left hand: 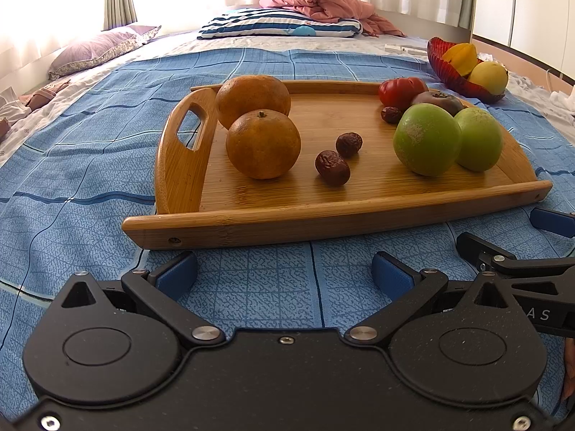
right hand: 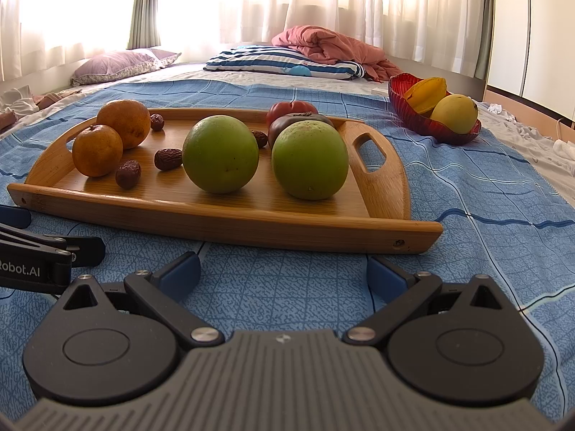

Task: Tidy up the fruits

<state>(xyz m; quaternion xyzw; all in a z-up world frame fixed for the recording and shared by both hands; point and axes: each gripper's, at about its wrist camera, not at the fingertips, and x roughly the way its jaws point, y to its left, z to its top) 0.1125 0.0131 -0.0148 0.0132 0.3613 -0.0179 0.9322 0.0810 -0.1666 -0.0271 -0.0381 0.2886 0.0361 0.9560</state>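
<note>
Both grippers – left gripper [left hand: 284, 269] and right gripper [right hand: 284, 269] – are hovering released (nothing grasped) before the rectangular bamboo tray [right hand: 230, 221] carrying two round green fruits [right hand: 220, 154]

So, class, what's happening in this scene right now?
Nothing is being held yet. A person's two handheld grippers, the left gripper and the right gripper, sit open and empty above the blue bedspread, just in front of a wooden tray. On the tray lie two oranges, two green fruits, some dried dates and a tomato. A red bowl off to the right already holds yellow fruit. The sorting looks about to begin.
</note>
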